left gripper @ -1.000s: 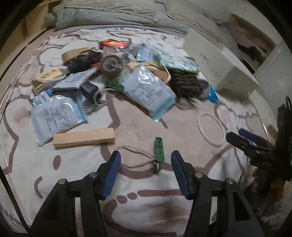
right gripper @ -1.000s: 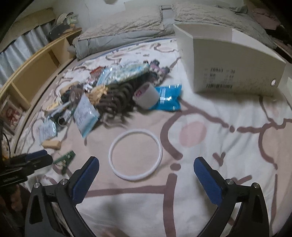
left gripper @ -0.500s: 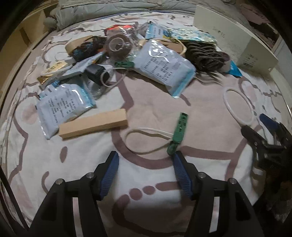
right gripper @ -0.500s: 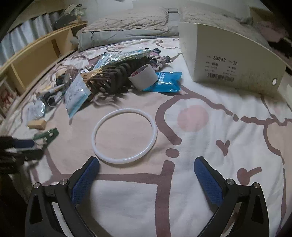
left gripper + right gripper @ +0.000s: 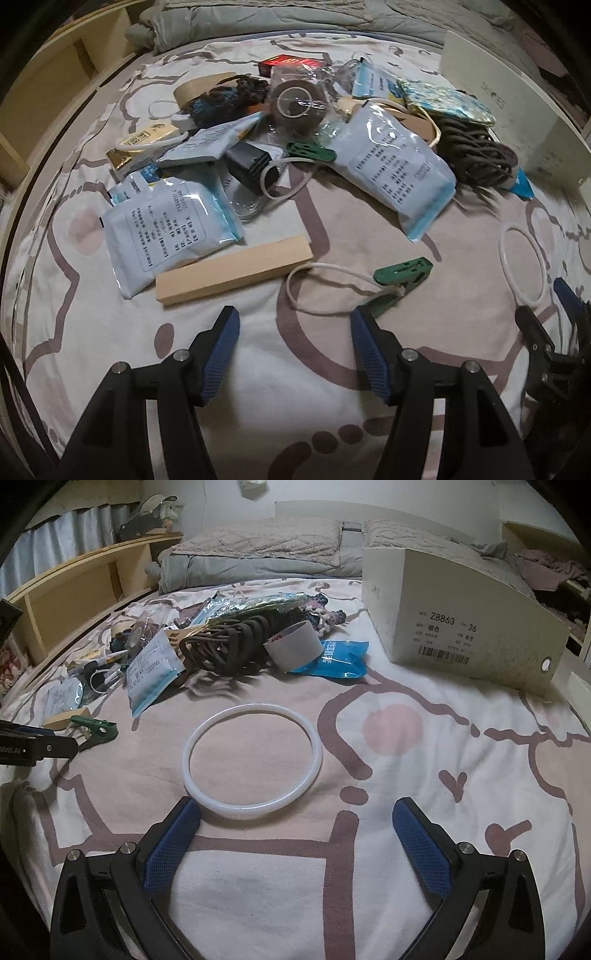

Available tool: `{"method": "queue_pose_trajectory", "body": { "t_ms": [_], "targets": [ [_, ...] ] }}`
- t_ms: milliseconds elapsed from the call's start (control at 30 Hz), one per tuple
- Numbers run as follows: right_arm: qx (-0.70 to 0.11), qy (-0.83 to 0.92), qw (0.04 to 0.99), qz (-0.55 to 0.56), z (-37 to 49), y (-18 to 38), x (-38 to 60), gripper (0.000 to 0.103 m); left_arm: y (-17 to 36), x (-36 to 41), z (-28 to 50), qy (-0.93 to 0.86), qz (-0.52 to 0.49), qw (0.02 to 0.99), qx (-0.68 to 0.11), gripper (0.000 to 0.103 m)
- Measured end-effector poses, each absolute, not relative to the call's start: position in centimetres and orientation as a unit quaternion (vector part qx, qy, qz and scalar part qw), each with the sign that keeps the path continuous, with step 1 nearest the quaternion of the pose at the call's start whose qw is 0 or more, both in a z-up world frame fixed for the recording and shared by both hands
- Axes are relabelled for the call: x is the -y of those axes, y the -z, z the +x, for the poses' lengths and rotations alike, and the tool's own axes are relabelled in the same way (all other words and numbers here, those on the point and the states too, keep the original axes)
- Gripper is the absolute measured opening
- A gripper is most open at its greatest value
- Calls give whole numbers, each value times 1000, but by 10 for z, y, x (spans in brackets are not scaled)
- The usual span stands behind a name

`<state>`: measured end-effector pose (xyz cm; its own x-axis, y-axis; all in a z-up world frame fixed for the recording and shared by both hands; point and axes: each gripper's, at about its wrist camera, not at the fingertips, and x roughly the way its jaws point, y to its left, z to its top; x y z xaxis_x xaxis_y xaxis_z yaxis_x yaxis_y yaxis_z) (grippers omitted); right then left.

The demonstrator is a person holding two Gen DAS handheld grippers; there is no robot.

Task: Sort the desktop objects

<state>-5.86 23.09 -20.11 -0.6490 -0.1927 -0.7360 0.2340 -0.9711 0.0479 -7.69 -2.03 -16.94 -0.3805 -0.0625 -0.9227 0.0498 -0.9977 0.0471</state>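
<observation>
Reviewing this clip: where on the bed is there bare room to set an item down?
Free: bedspread between the white ring and the shoe box, and the near strip by the right gripper. Crowded: the pile behind the wooden block.

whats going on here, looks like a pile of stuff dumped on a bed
A person holds a two-finger gripper in each hand over a patterned bedsheet to sort a heap of small items. The left gripper is open and empty, just short of a green plastic clothes peg with a white cord loop. The right gripper is open and empty at the near rim of a white plastic ring. A white cardboard shoebox stands behind. Nothing is gripped yet.
</observation>
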Motion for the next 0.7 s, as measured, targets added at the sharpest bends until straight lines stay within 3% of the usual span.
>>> {"method": "queue_pose_trajectory", "body": {
  "t_ms": [300, 433, 700],
  "targets": [
    [-24, 909, 120, 399, -58, 203, -230, 103, 156, 44, -67, 838, 541, 62, -39, 63],
    [-26, 910, 120, 396, -58, 204, -229, 103, 146, 42, -63, 848, 524, 24, -80, 63],
    [-27, 912, 122, 390, -58, 204, -229, 103, 139, 9, -64, 859, 503, -30, -87, 63]
  ]
}}
